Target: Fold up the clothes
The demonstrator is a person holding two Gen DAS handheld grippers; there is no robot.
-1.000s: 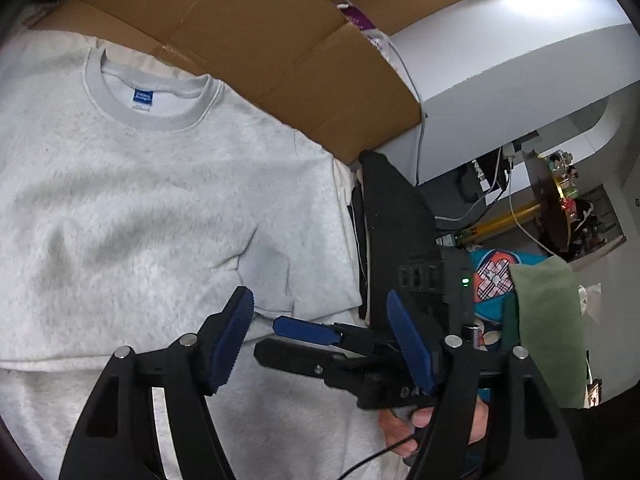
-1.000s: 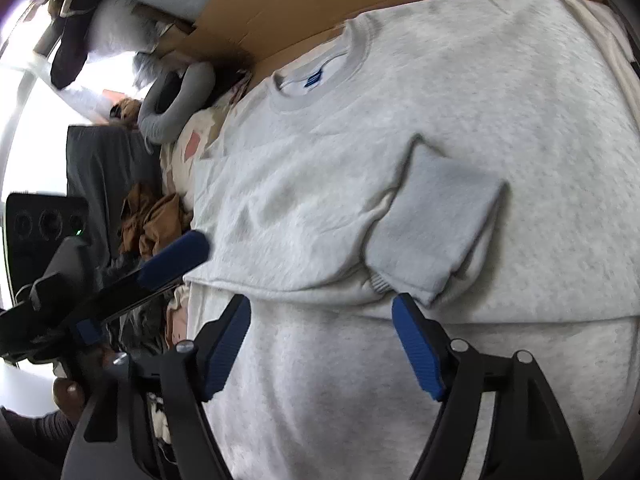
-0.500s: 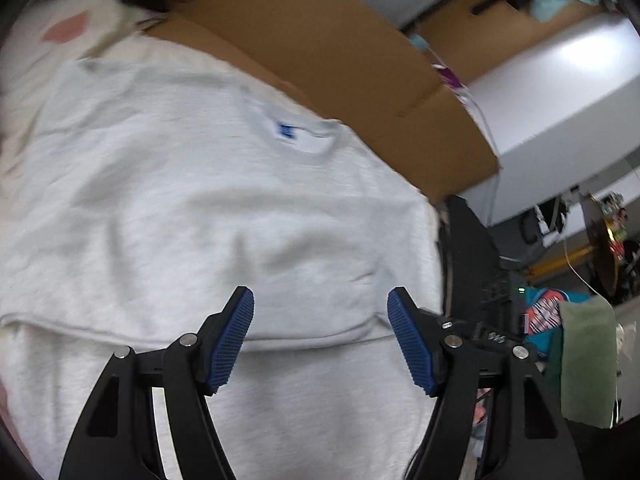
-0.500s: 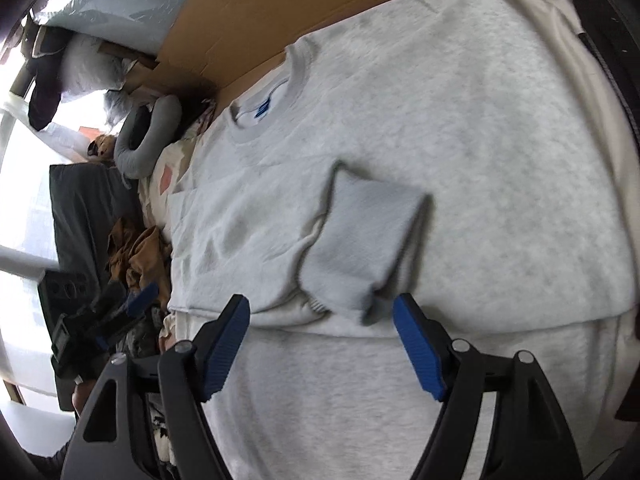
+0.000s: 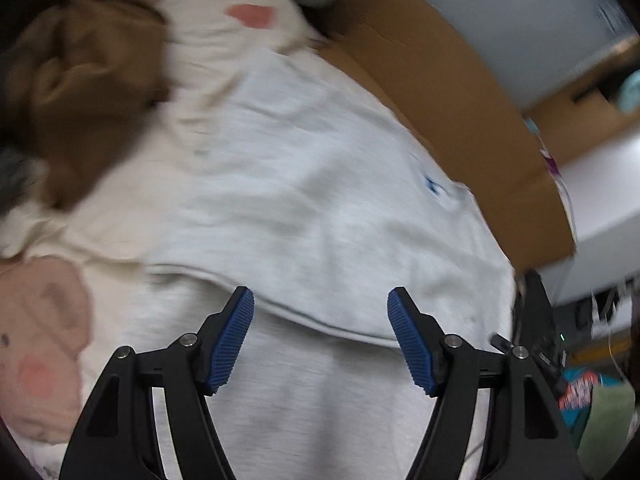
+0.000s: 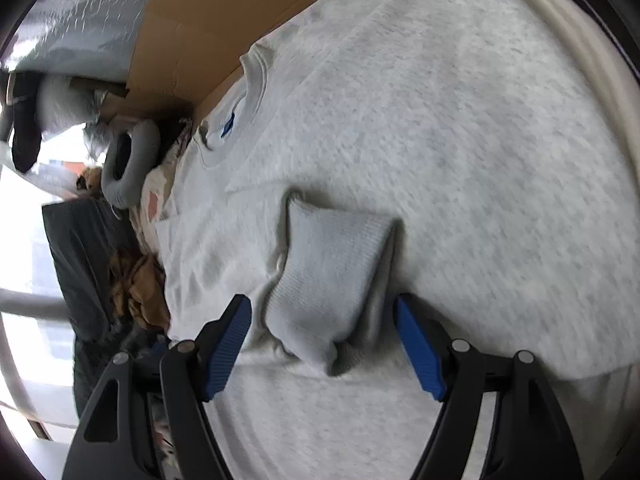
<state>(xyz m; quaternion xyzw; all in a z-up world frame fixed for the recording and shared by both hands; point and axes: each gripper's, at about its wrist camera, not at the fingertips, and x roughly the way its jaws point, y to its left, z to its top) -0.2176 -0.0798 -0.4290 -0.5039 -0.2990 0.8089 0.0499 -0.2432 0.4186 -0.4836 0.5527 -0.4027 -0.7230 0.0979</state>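
Over the spread grey sweatshirt [image 6: 460, 152] both grippers tilt downward, jaws apart and empty: the left gripper [image 5: 320, 336] above its folded edge (blurred), the right gripper [image 6: 322, 344] straddling the ribbed cuff [image 6: 332, 272].

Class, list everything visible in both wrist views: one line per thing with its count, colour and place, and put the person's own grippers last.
sweatshirt: one, light grey, spread flat, filling both views
sleeve cuff: one, grey ribbed, folded onto the sweatshirt, between the right gripper's fingers
cardboard: one sheet, brown, beyond the collar
brown garment: one, crumpled, upper left in the left view
neck pillow: one, grey, beside the cardboard
left gripper: one, black with blue pads, open above the hem
right gripper: one, same colours, open
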